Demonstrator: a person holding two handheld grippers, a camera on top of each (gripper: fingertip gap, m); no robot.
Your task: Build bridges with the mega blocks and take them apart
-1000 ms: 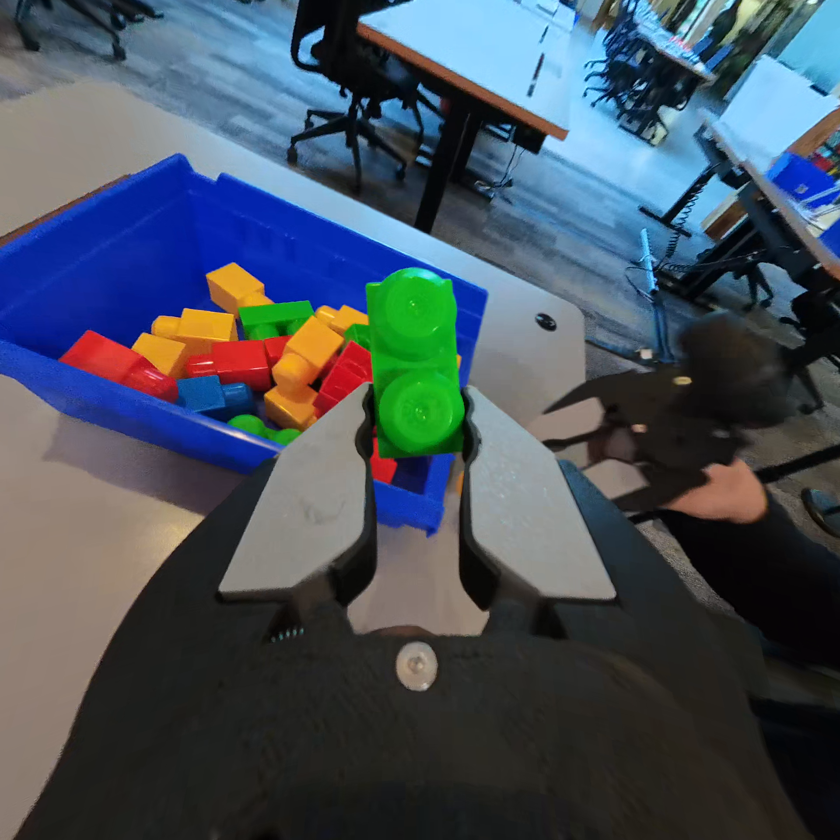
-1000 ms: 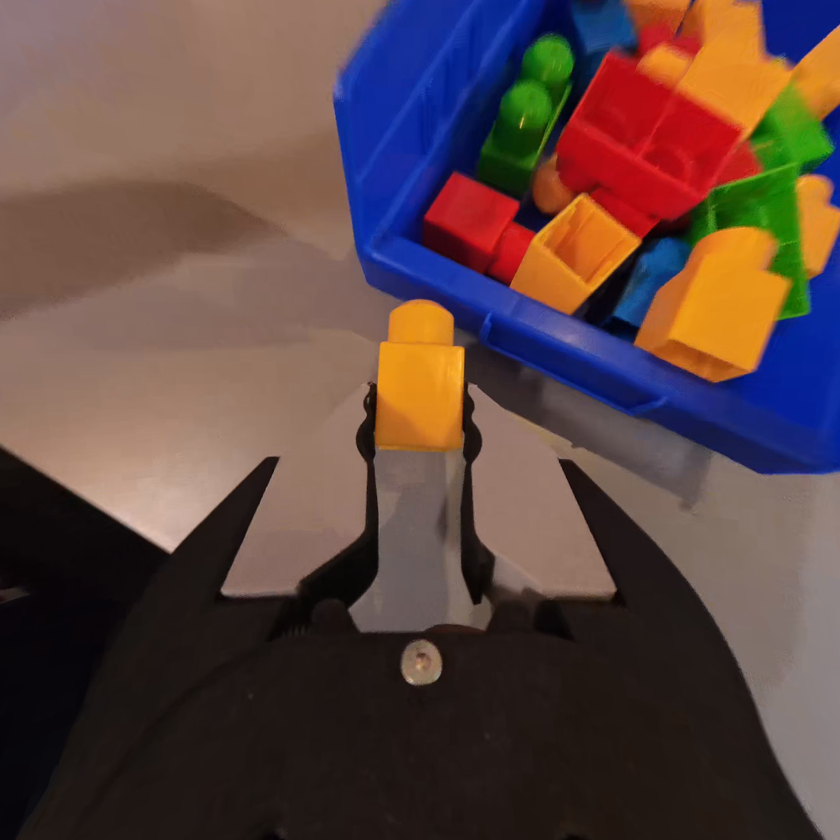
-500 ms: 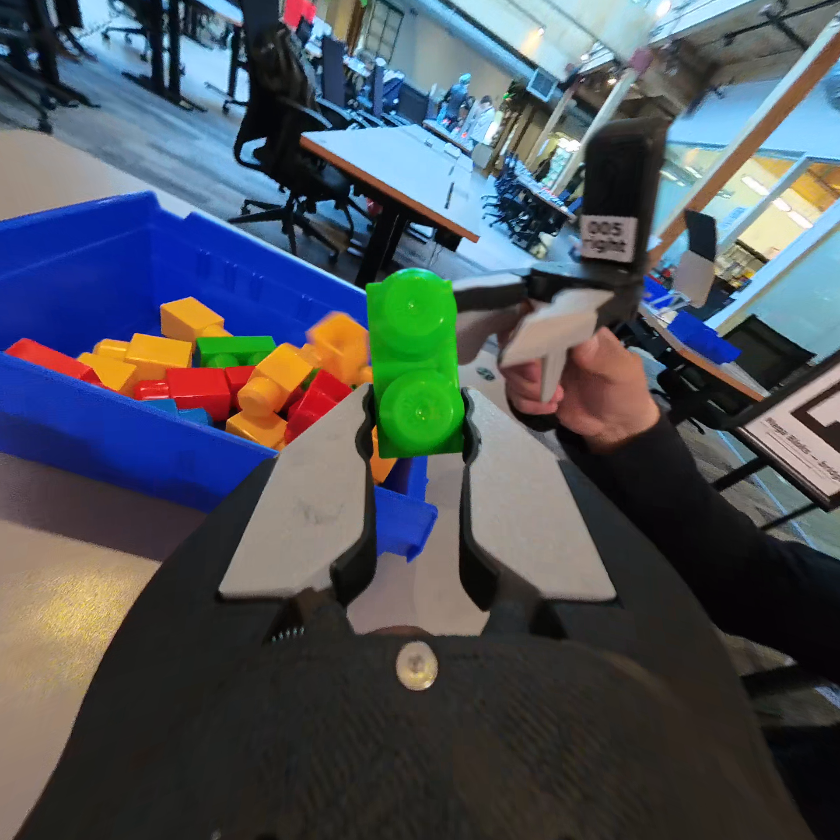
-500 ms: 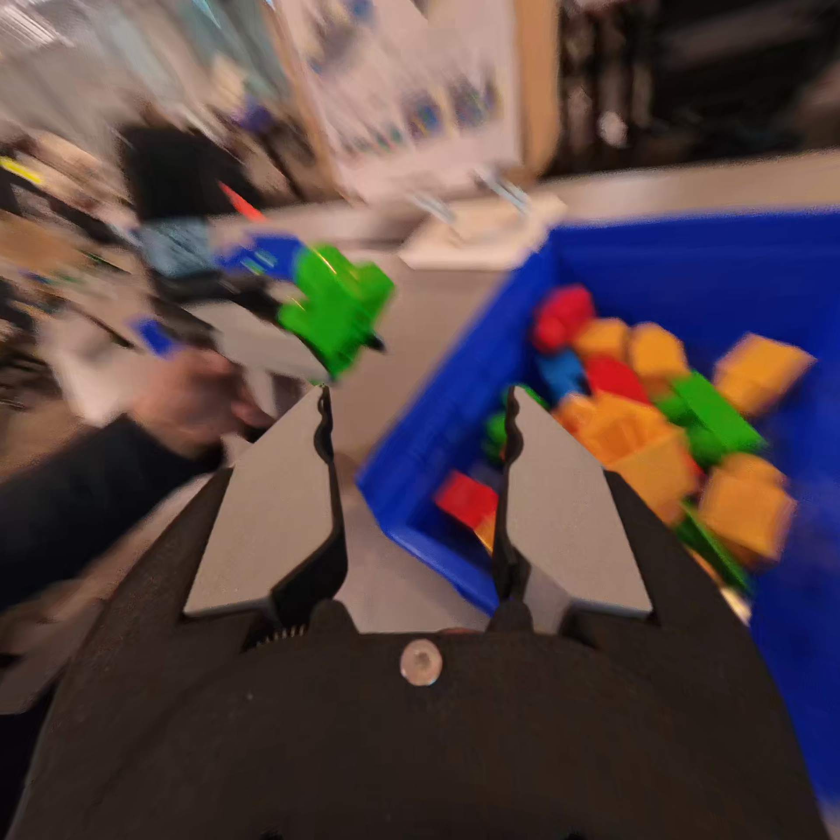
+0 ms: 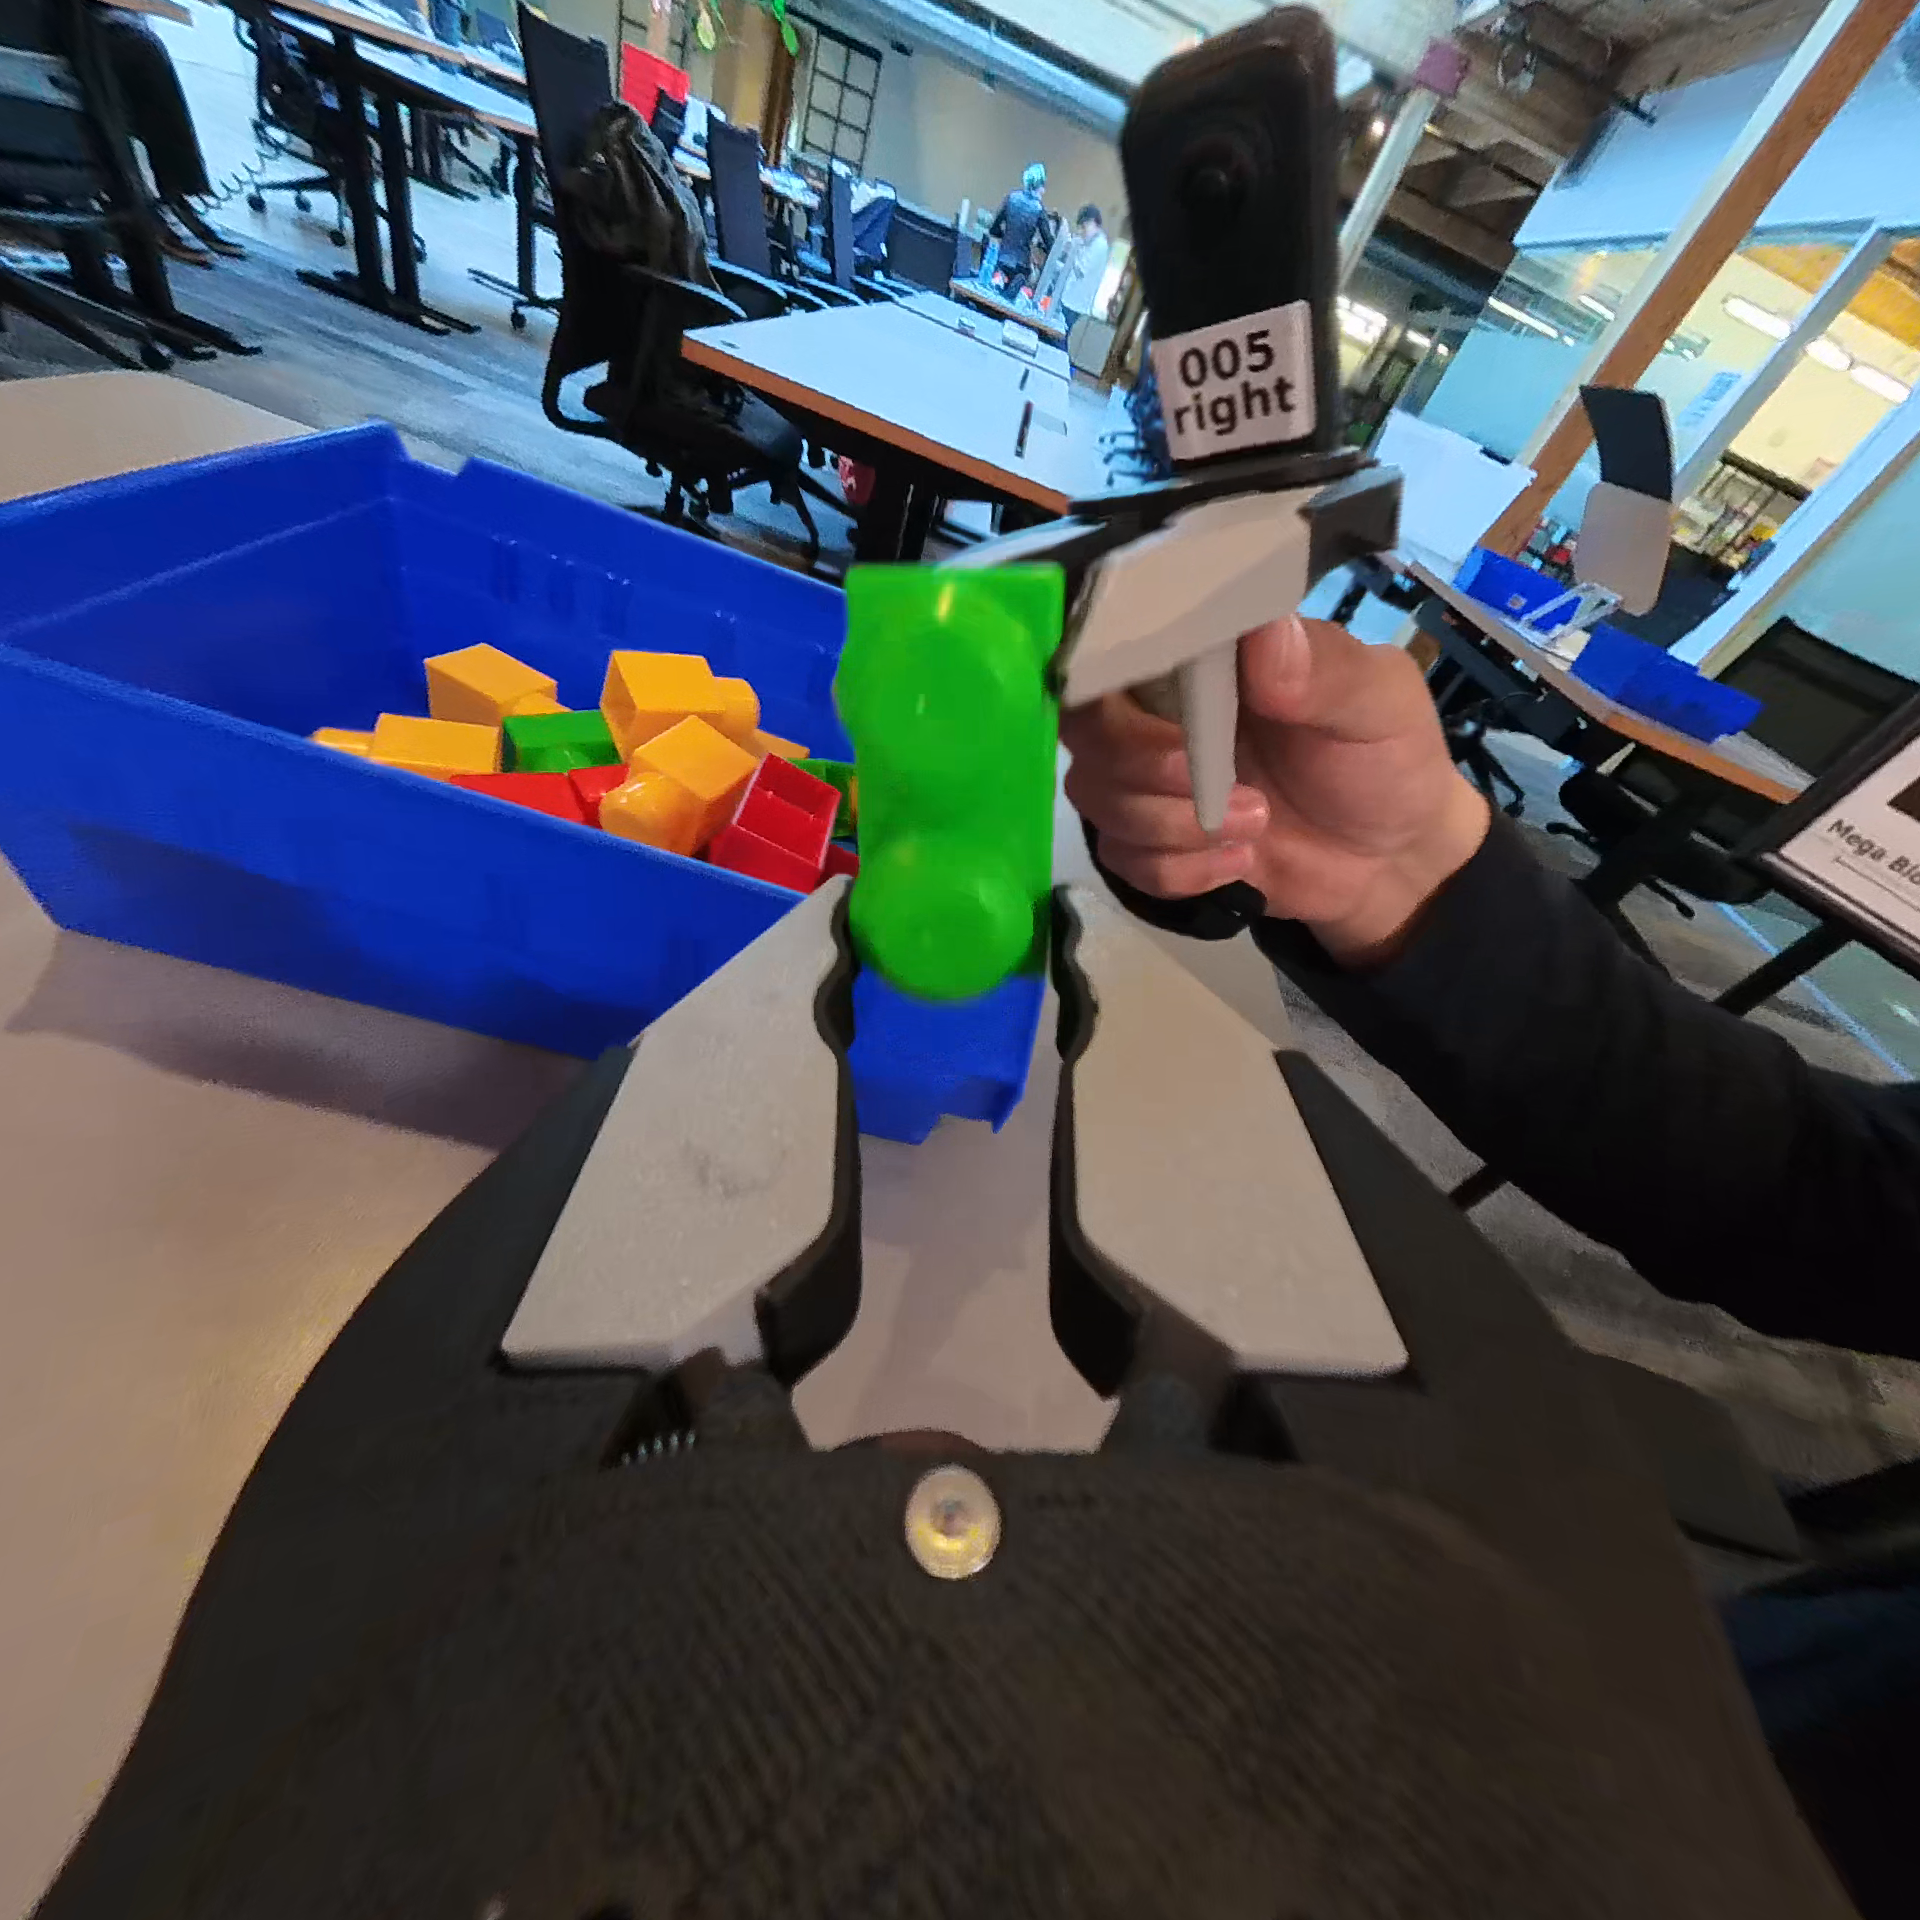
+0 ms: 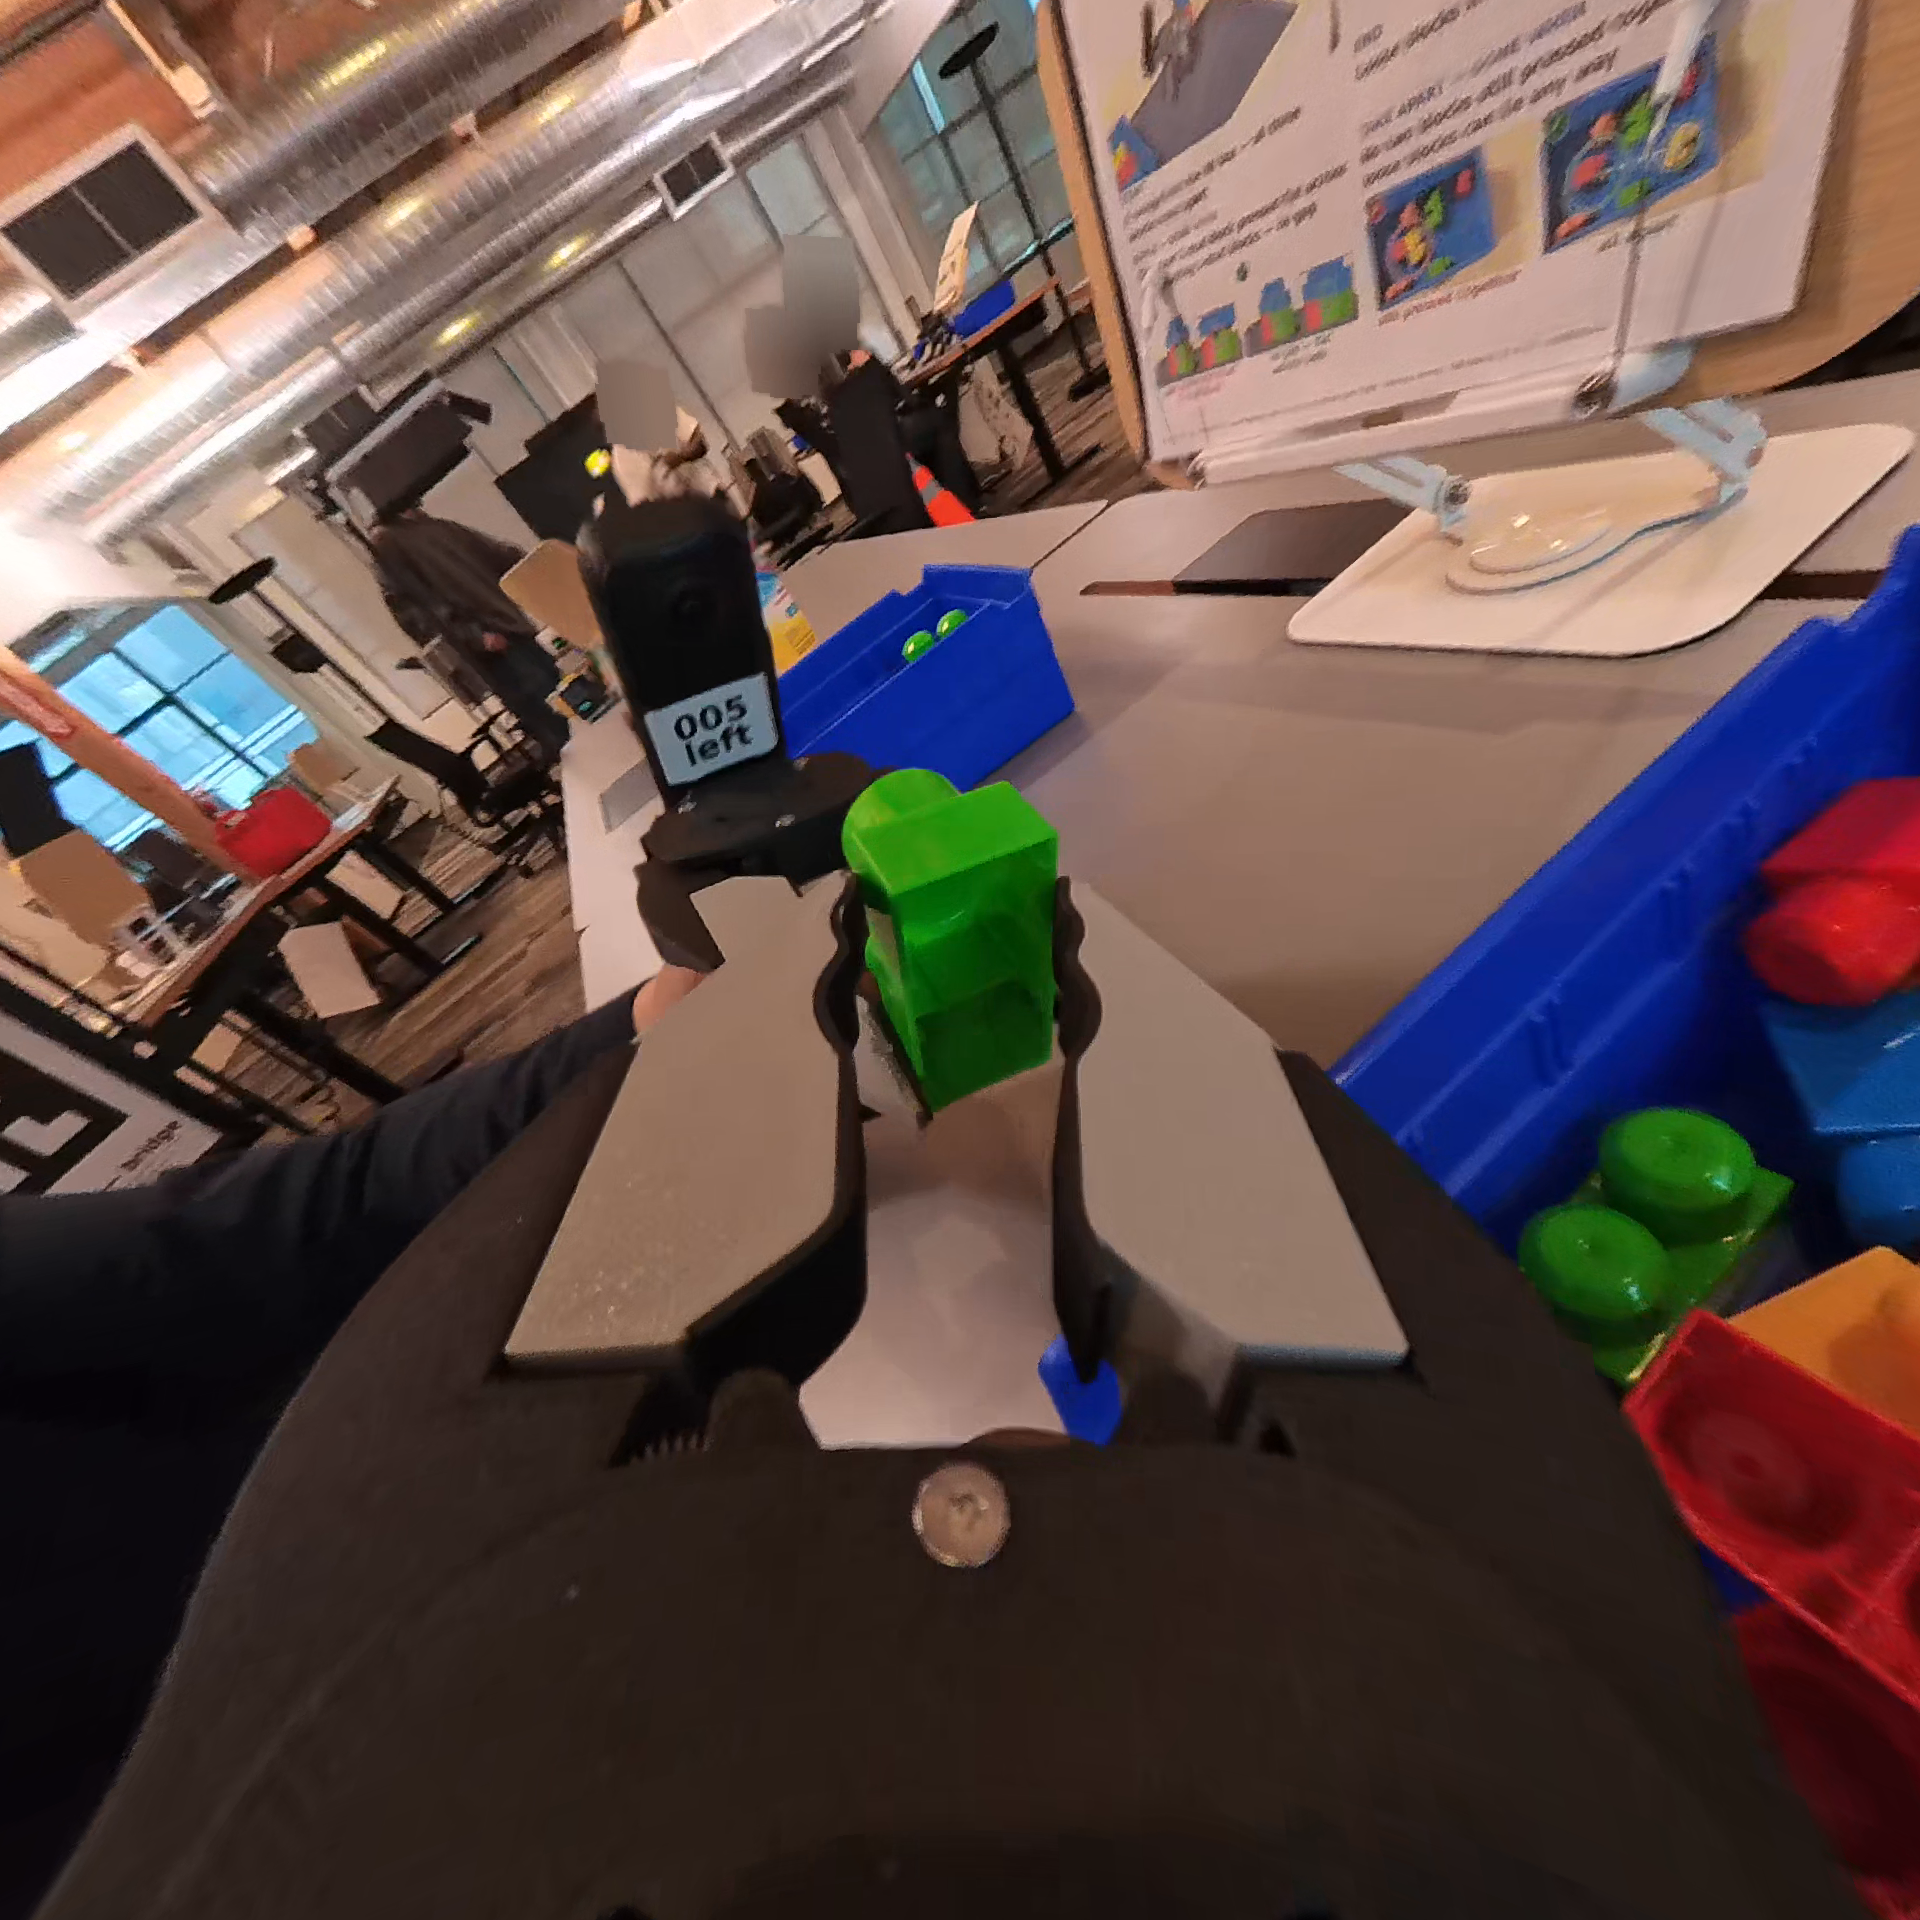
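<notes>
1. We hold one green block (image 5: 951, 748) in the air beside the blue bin (image 5: 312, 894), the left tool (image 5: 951, 935) clamped on its lower end and the right tool (image 6: 951, 966) clamped on the same block.
2. No bridge stands on the desk (image 5: 208, 1195); we judge building barely begun.
3. The other blocks (image 5: 665, 748) lie loose in the bin.

2 white labels (image 5: 1234, 387) (image 6: 713, 732) with dark print each sit on a black camera housing (image 5: 1226, 187) (image 6: 675, 613). A printed poster (image 6: 1455, 187) stands on the far table. Small printed signs (image 5: 1870, 842) (image 6: 83, 1132) show at the frame edges.
</notes>
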